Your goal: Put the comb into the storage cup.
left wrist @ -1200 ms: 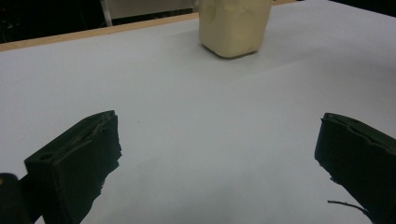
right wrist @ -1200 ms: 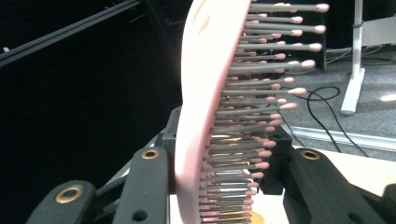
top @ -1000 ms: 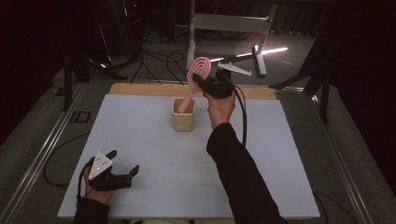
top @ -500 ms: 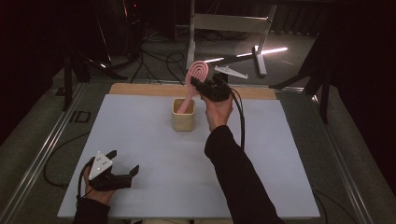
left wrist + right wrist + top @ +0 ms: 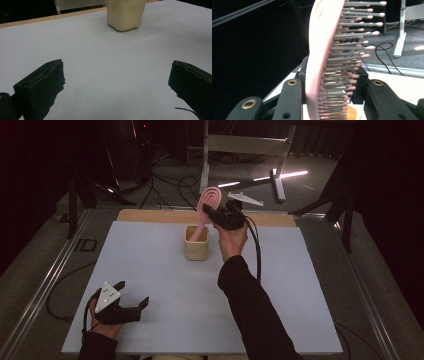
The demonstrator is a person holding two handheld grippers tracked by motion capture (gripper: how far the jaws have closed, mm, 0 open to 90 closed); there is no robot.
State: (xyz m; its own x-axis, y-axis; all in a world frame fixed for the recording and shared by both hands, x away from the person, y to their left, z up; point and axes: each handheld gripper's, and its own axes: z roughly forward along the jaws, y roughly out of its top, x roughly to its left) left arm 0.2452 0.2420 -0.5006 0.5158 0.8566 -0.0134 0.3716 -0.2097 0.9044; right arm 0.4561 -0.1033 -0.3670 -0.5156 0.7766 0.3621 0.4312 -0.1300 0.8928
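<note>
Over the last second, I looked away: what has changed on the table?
Hardly anything. The right hand-held gripper stays shut on the pink hairbrush, whose handle stands in the cream cup. The left hand-held gripper rests open on the white table, as before.

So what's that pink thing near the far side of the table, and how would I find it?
Start at the white table and look toward its far edge, where a cream cup stands alone. A pink hairbrush stands tilted with its handle in that cup, and the right gripper is shut on its head. Its oval pink head and rows of pink-tipped bristles set it apart.
</note>
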